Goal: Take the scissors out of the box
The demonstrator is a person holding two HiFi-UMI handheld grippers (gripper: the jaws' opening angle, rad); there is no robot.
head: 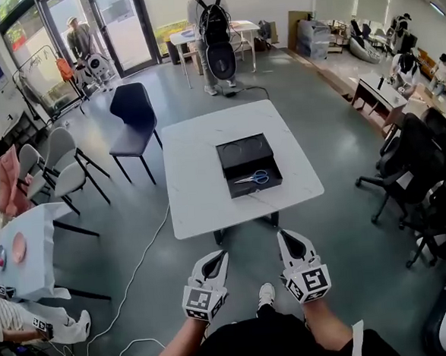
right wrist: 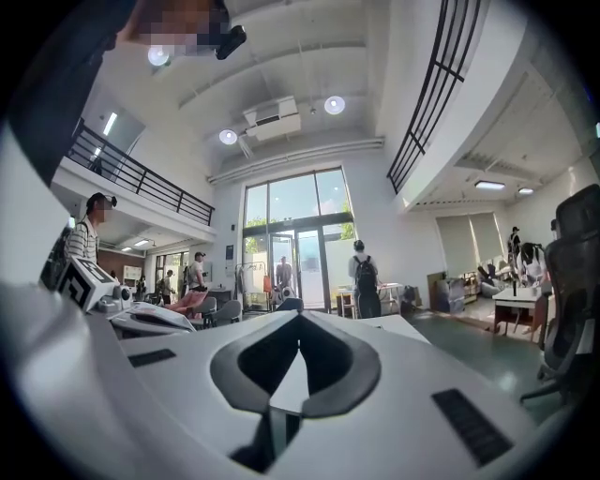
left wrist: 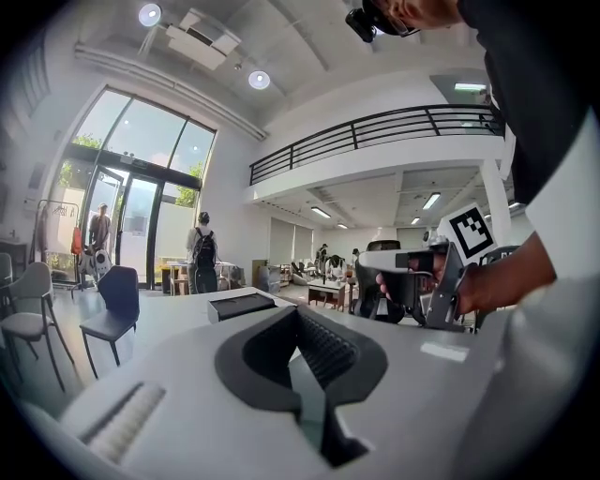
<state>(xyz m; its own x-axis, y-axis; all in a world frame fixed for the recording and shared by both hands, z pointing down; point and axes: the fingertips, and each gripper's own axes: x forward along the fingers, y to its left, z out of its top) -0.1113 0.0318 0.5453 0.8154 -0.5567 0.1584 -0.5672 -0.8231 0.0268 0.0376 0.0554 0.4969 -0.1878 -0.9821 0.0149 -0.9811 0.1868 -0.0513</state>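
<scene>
The scissors (head: 251, 177), blue-handled with silver blades, lie in the near half of an open black box (head: 242, 150). The box sits on a white square table (head: 200, 182) ahead of me. Both grippers are held low over the floor, short of the table's near edge. My left gripper (head: 219, 255) and my right gripper (head: 285, 236) are both shut, with nothing between their jaws. In the left gripper view the jaws (left wrist: 298, 309) point toward the box (left wrist: 242, 304). In the right gripper view the jaws (right wrist: 300, 316) point at the table's edge (right wrist: 394, 328). The scissors are hidden in both gripper views.
A dark blue chair (head: 133, 119) stands at the table's far left corner, with grey chairs (head: 62, 165) further left. Black office chairs (head: 420, 167) stand to the right. A white cable (head: 138, 271) runs over the floor. A person with a backpack (head: 214, 22) stands beyond the table.
</scene>
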